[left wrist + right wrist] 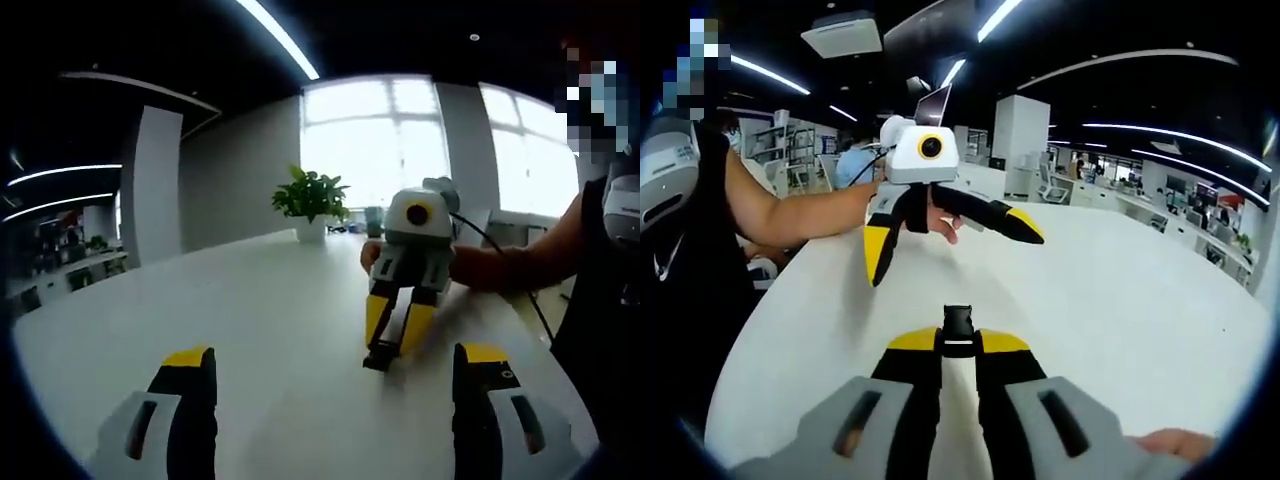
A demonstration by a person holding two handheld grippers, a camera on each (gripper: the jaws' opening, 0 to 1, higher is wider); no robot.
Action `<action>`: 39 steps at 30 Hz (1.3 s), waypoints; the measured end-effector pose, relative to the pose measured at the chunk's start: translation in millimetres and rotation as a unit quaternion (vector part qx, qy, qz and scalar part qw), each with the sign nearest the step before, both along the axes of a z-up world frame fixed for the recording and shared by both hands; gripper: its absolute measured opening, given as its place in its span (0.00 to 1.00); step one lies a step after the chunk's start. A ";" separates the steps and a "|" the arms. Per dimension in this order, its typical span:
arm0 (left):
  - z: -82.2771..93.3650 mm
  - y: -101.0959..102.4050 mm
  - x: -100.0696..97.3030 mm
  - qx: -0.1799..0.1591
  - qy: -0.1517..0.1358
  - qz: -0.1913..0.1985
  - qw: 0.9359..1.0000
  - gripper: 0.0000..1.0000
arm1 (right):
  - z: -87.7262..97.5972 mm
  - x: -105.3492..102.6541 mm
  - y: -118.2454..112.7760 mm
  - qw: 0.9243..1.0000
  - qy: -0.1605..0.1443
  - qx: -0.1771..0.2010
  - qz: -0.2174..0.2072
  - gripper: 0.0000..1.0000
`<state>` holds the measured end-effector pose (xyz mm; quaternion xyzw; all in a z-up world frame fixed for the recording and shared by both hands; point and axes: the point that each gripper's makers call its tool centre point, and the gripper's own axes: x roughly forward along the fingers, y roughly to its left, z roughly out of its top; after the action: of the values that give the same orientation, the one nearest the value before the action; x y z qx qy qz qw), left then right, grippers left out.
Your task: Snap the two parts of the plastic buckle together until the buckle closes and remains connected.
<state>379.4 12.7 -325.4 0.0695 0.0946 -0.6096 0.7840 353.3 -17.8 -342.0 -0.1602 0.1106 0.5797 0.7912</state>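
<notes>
Over a broad white matte table (260, 300), two hand-held grippers face one another. In the right gripper view, the right gripper (958, 342) has its yellow-tipped black jaws drawn together on a small black plastic buckle part (958, 328), a squarish moulded piece that stands up just beyond the tips; the left gripper view shows the same gripper angled tip-down to the table with that dark piece (380, 355) at its end, touching or almost touching the surface. The left gripper (330, 375) holds its two jaws wide apart with nothing between them; seen from the right gripper view (950, 240), its jaws splay outward above the table, gripped by a person's hand (940, 218). Whether the held piece is one half of the buckle or both halves already joined cannot be told, as it is small and dark. Judged from this, the task stands at an early step: one part is secured and the mating part has yet to be presented. The next move would call for the open gripper to take the second part and align it straight with the first before pressing. A green leafy potted plant (311, 200) in a white pot stands at the table's far edge.
</notes>
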 end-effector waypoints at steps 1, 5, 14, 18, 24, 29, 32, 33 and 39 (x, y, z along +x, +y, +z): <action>-0.1 0.5 0.9 0.001 -0.001 0.002 1.000 1.00 | 0.1 0.1 -0.1 1.000 0.000 0.000 0.000 0.11; 3.2 7.2 17.2 0.003 -0.019 0.039 0.999 1.00 | 2.5 3.4 -1.7 1.000 -0.001 0.005 -0.009 0.11; 6.3 9.3 22.7 0.002 -0.027 0.052 0.998 1.00 | 10.2 12.8 -6.9 0.999 -0.010 0.019 -0.040 0.11; 7.0 13.2 30.9 0.002 -0.025 0.075 0.997 1.00 | 11.4 19.0 -11.7 0.998 -0.012 0.021 -0.060 0.11; 13.4 16.8 34.4 -0.008 -0.006 0.098 0.995 1.00 | 12.7 33.4 -21.1 0.995 -0.016 0.021 -0.099 0.11; 8.2 18.4 36.2 0.014 0.000 0.111 0.994 0.94 | 12.1 39.6 -26.8 0.993 -0.018 0.022 -0.114 0.11; 9.6 19.3 36.0 0.014 0.004 0.119 0.993 0.91 | 12.6 42.1 -28.7 0.992 -0.019 0.025 -0.122 0.11; 13.0 18.9 36.0 0.004 0.012 0.122 0.992 0.95 | 13.8 43.2 -29.5 0.991 -0.020 0.028 -0.126 0.11; 9.4 26.5 41.6 0.021 0.018 0.146 0.989 0.99 | 15.4 51.7 -35.7 0.988 -0.026 0.030 -0.150 0.11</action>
<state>421.0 39.2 -315.9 0.0603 0.1306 -0.4874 0.8613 405.0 -53.5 -326.5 -0.1326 0.0953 0.4532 0.8763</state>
